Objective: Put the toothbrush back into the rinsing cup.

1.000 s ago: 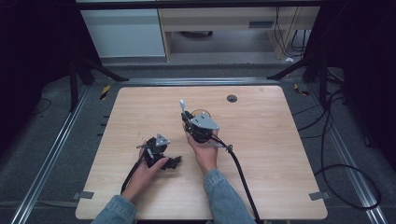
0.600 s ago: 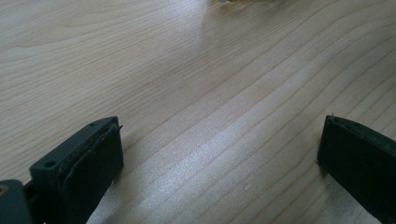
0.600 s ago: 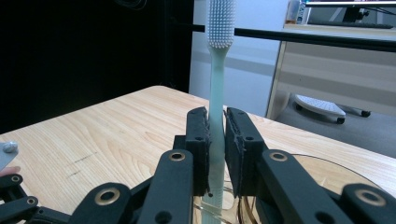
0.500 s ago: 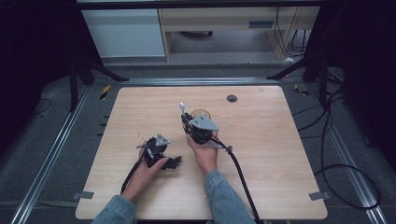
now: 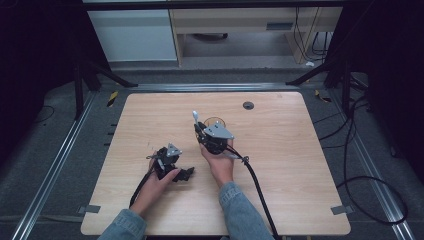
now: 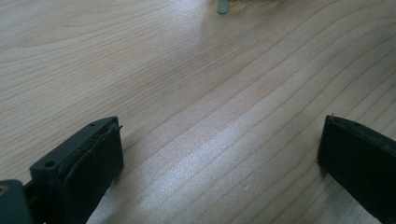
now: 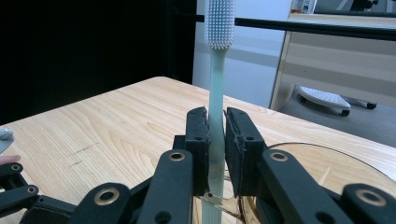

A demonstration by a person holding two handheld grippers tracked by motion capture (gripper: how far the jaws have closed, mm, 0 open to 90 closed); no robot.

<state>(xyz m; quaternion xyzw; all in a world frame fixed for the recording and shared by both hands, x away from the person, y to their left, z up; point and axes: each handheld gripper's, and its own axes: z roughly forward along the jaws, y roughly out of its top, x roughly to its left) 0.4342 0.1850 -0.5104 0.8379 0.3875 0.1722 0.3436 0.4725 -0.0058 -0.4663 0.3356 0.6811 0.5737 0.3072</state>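
Note:
A pale green toothbrush (image 7: 218,70) stands upright between the jaws of my right gripper (image 7: 215,116), which is shut on its handle, with the white bristle head at the top. In the high view the right gripper (image 5: 200,131) hovers near the middle of the wooden table (image 5: 300,150), and the toothbrush (image 5: 195,119) points away from the person. A clear glass (image 5: 216,121) sits just behind it, and its rim (image 7: 322,151) curves past the right jaw. My left gripper (image 5: 181,172) rests low at the front left, and in its own view the left gripper (image 6: 219,140) is open over bare wood.
A small black round cap (image 5: 248,105) lies at the back of the table. The right gripper's thick cable (image 5: 255,180) trails toward the front edge. A pale stub (image 6: 223,5) shows at the top of the left gripper view. Metal rails and floor cables surround the table.

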